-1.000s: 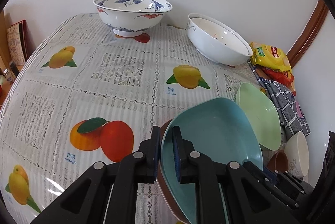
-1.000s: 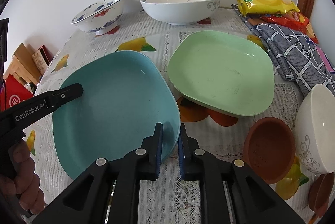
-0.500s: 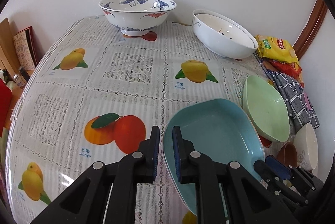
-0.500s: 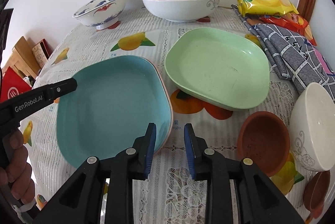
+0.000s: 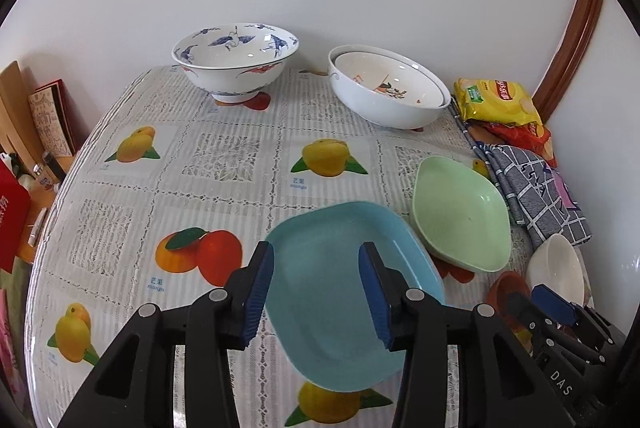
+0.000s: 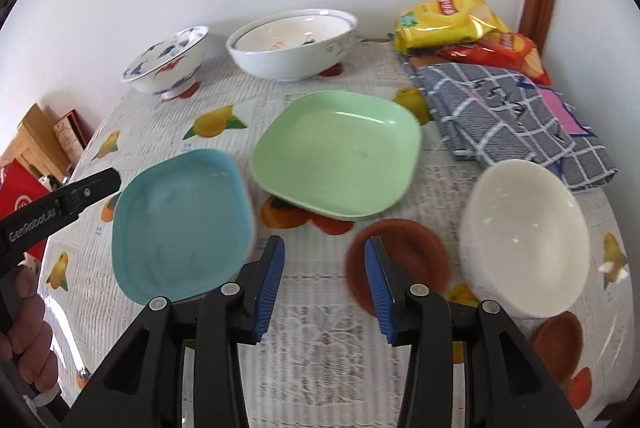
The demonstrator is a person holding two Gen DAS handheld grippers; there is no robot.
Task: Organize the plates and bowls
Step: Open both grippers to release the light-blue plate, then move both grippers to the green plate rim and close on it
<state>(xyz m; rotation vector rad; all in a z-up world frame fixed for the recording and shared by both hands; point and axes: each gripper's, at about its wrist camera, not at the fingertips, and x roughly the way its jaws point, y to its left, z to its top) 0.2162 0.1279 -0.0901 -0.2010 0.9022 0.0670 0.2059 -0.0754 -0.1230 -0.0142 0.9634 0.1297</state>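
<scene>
Fruit-print bench (image 5: 224,163): both hand-held grippers, left (image 5: 316,294) and right (image 6: 324,278), gape wide, empty. Blue plate (image 5: 340,292) rests flat; grip the green plate (image 6: 340,151) by its rim, I'd say.

Teal-blue plate (image 6: 180,224); pale green plate (image 6: 340,151); cream bowl (image 6: 524,236); terracotta-brown dish (image 6: 400,260). White bowl with blue crane and red motifs (image 5: 236,59). Tablecloth (image 5: 224,155) white lace print with mangoes, oranges; grey-and-white checked cloth (image 6: 516,123).
</scene>
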